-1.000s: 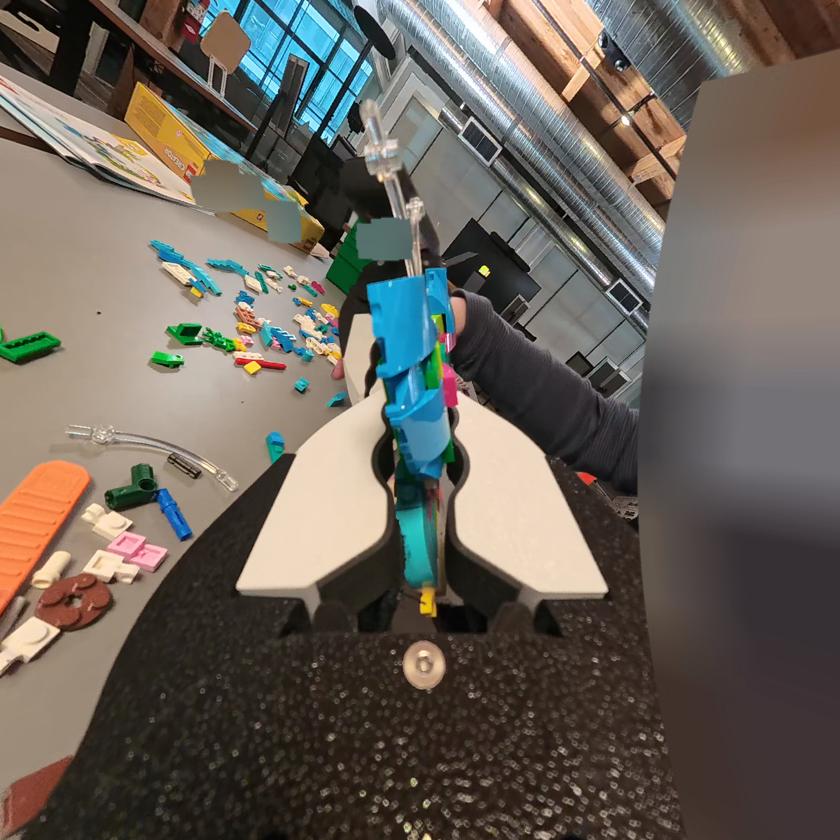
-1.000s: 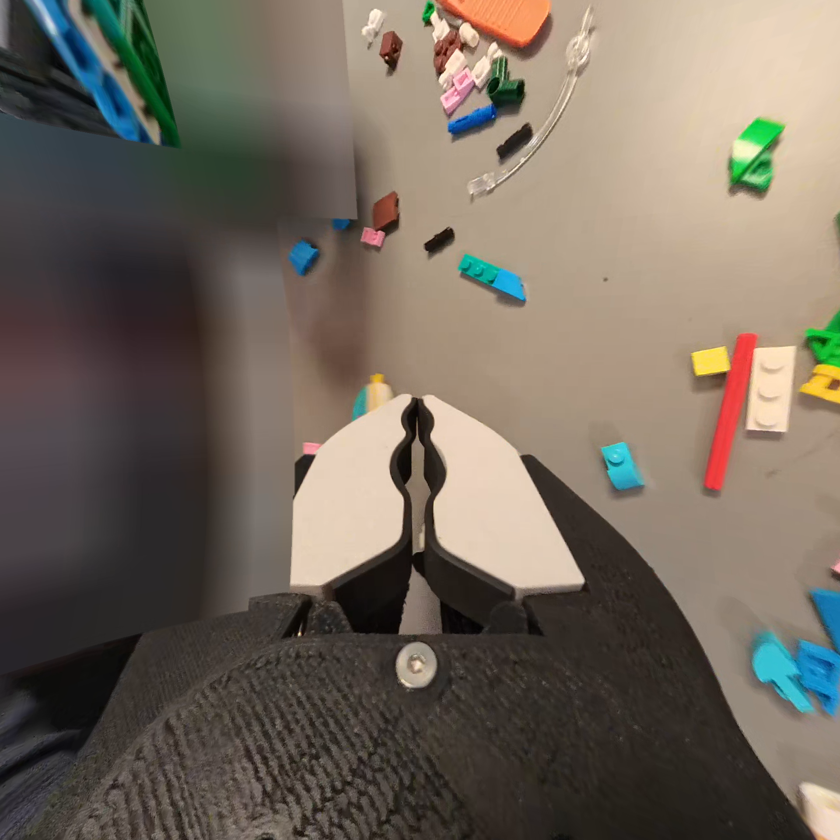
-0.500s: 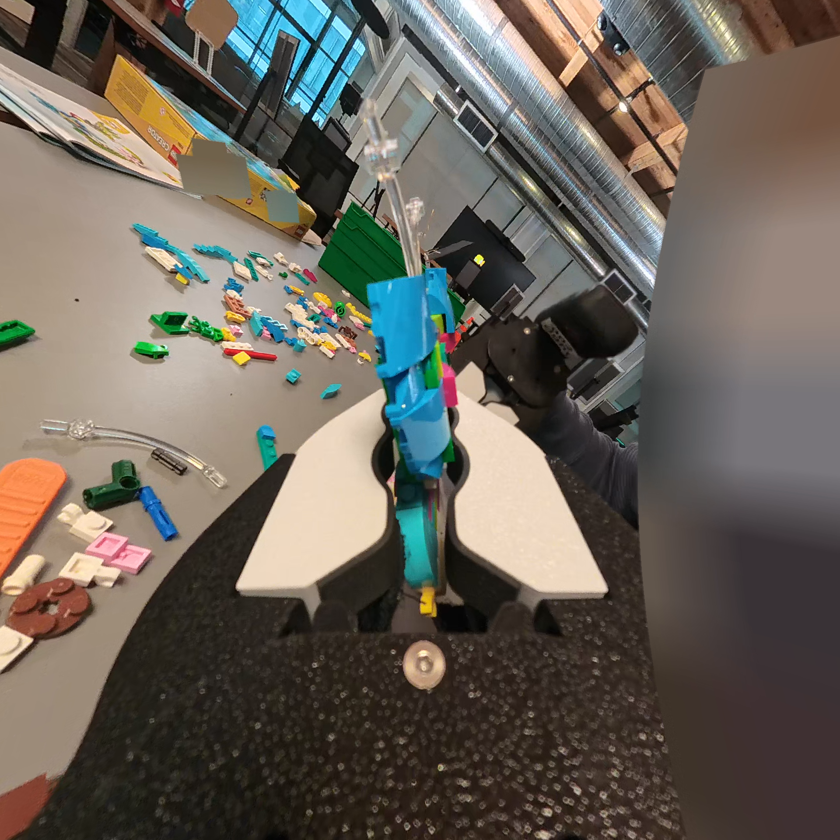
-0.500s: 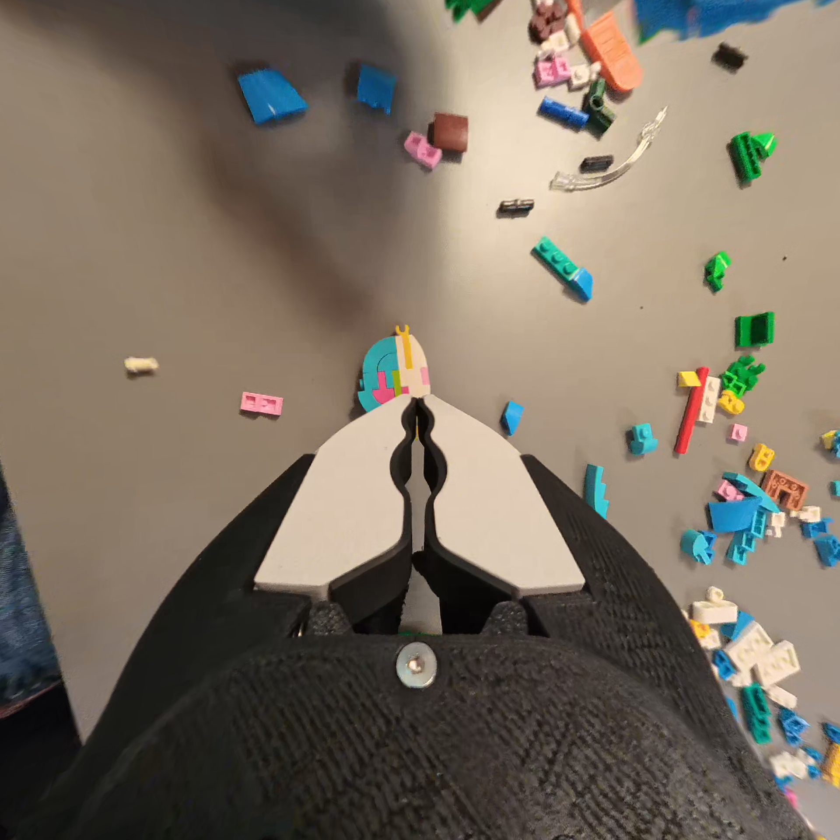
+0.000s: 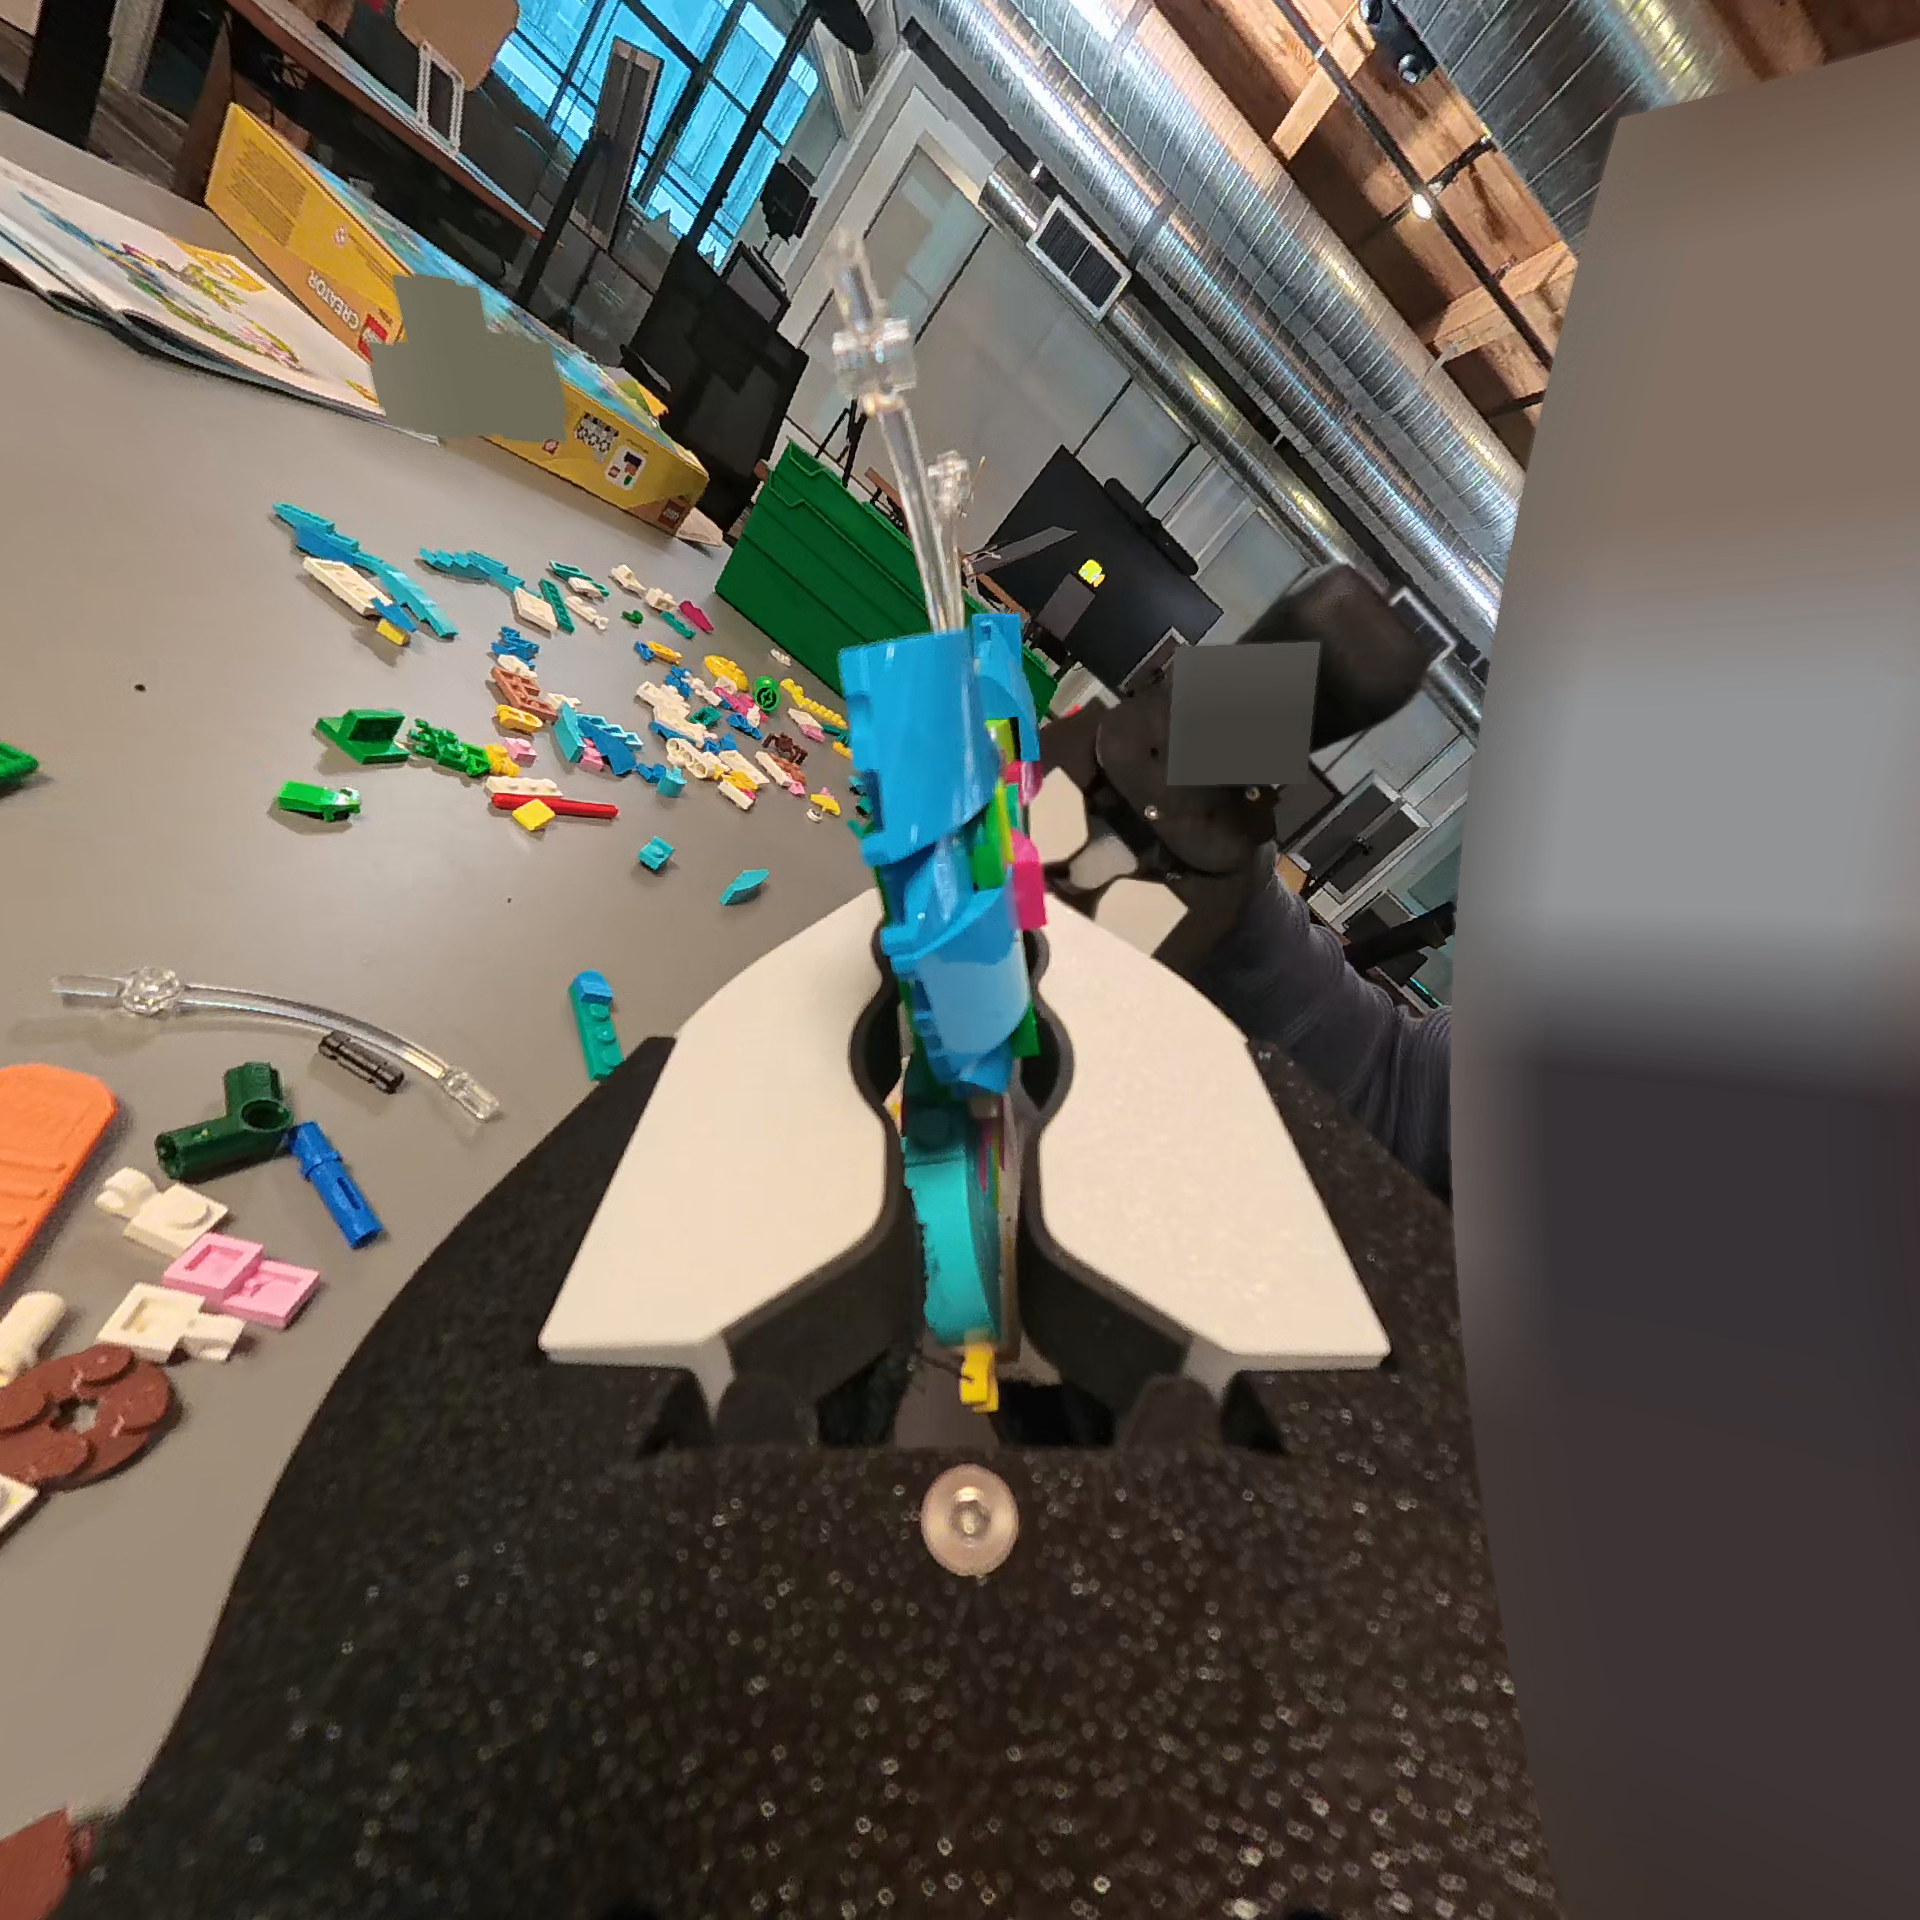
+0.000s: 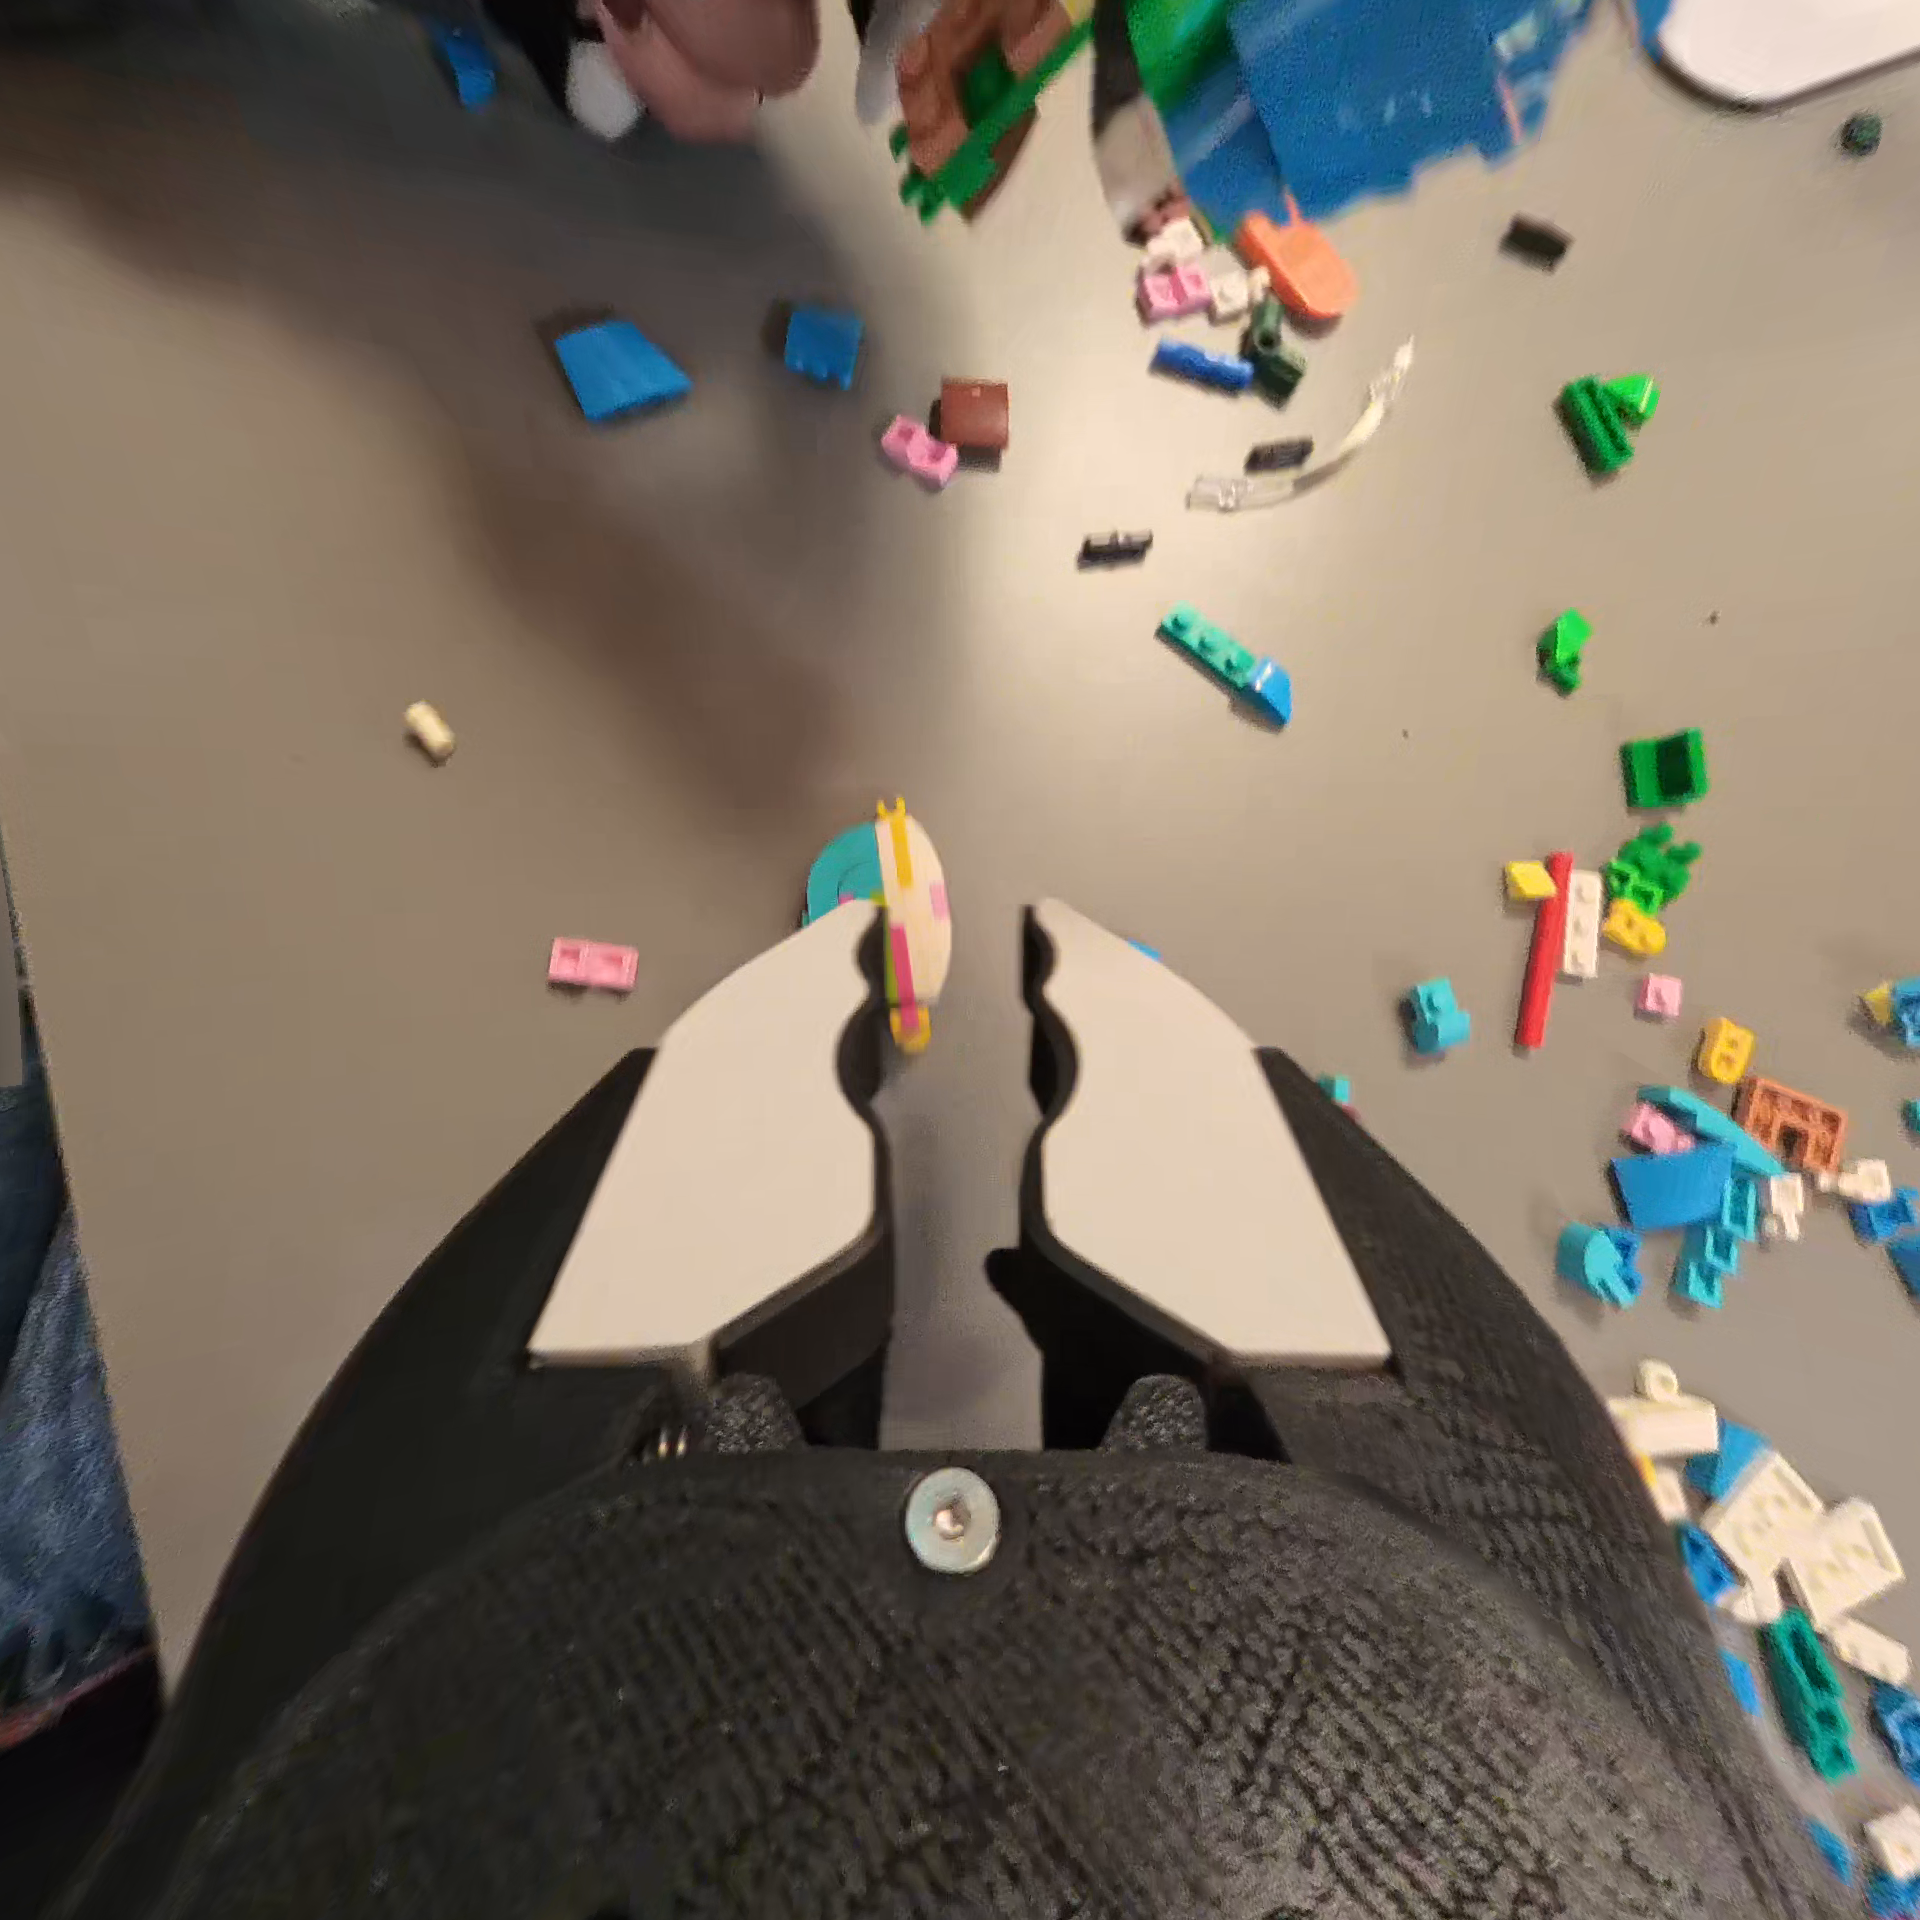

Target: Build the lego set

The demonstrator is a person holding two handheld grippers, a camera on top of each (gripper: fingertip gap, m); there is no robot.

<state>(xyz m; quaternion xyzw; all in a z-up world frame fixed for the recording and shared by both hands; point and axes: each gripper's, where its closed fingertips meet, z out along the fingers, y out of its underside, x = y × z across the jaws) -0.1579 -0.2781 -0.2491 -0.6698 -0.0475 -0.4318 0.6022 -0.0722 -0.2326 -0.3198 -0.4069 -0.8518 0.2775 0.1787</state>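
Note:
My left gripper (image 5: 961, 925) is shut on a tall lego assembly (image 5: 935, 790) of blue and teal curved pieces with pink and lime bits. A clear rod (image 5: 883, 384) sticks up from its top. The assembly is held upright above the grey table (image 5: 208, 894). My right gripper (image 6: 956, 914) is open just above the table. A small round teal, cream, pink and yellow lego piece (image 6: 920, 914) stands on edge between its fingers, against the left finger (image 6: 727, 1122). The right gripper also shows in the left wrist view (image 5: 1101, 862), behind the assembly.
Loose bricks are scattered over the table (image 5: 665, 717) (image 6: 1714, 1195). A clear curved tube (image 5: 281, 1023), an orange piece (image 5: 42, 1153), a yellow box (image 5: 312, 239) and a booklet (image 5: 135, 281) lie to the left. A green and blue built base (image 6: 1299, 94) and a hand (image 6: 707, 62) are blurred at the far side. My right fingertips sit around 12 cm from my left ones.
My right gripper has opened and let go of the small round piece, which now leans on its left finger. The left gripper still holds the tall assembly, barely moved.

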